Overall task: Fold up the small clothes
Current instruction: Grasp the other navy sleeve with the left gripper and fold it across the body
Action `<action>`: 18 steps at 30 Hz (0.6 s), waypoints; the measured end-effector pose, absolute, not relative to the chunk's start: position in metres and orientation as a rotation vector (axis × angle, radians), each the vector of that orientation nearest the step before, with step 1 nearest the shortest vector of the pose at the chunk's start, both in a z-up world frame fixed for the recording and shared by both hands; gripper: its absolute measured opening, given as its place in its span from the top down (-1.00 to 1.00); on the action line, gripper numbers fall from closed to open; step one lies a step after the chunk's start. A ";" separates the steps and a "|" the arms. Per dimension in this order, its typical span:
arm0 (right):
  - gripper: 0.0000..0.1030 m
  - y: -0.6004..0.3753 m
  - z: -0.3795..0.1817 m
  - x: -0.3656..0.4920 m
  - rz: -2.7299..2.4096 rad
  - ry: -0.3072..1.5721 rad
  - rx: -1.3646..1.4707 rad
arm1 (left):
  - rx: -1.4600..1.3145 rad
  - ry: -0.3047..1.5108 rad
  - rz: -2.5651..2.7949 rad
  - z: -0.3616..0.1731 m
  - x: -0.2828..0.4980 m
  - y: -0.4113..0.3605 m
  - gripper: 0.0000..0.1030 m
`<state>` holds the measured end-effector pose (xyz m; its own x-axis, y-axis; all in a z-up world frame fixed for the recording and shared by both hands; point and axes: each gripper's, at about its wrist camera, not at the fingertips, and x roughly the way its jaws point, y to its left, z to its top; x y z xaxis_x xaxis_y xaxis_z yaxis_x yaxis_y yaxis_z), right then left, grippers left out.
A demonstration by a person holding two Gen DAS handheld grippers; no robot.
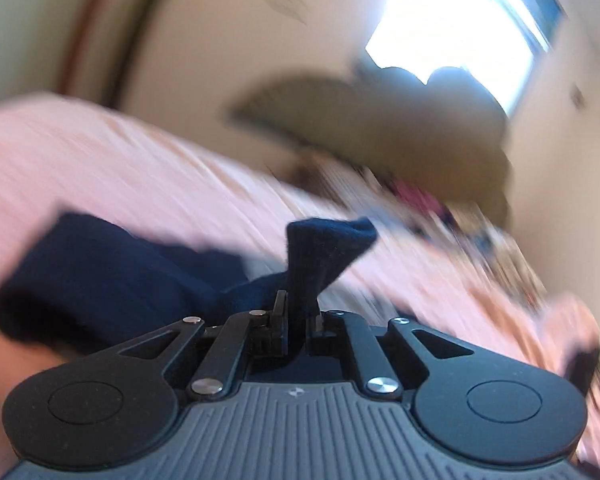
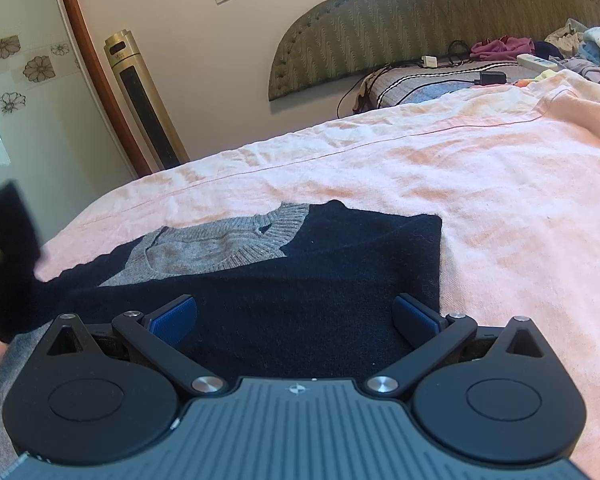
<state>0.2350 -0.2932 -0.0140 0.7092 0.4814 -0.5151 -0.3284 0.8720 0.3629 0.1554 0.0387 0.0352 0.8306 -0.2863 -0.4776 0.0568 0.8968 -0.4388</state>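
Note:
A navy sweater (image 2: 300, 280) with a grey knit collar and chest panel (image 2: 220, 248) lies on the pink bedsheet (image 2: 460, 184). In the left wrist view, which is blurred, my left gripper (image 1: 298, 312) is shut on a pinched fold of the navy sweater (image 1: 324, 248), and the fold sticks up between the fingers. More of the sweater trails off to the left. My right gripper (image 2: 296, 316) hovers low over the sweater's near part, open, its blue pads (image 2: 176, 316) wide apart with nothing between them. A dark blurred shape at the left edge (image 2: 8, 224) appears to be the left gripper.
A padded olive headboard (image 2: 440, 20) stands at the far end of the bed. Loose clothes (image 2: 580, 48), a power strip and cables lie near the pillow. A gold tower appliance (image 2: 148, 108) stands by the wall at left. Bare pink sheet spreads to the right of the sweater.

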 end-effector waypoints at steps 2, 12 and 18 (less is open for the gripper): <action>-1.00 -0.297 -0.015 0.235 0.462 0.636 0.278 | -0.384 0.721 -0.248 0.008 0.166 0.010 0.79; -1.00 -0.305 -0.016 0.236 0.479 0.626 0.347 | -0.444 0.417 -0.151 -0.002 0.100 0.044 -1.00; -1.00 -0.283 0.014 0.220 0.513 0.671 0.496 | -0.656 0.437 -0.070 -0.012 0.111 0.077 -1.00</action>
<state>0.2203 -0.2827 0.0145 0.6708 0.5882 -0.4517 -0.2808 0.7652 0.5793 0.1114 0.0771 -0.0117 0.9070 -0.1991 -0.3710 -0.0732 0.7932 -0.6045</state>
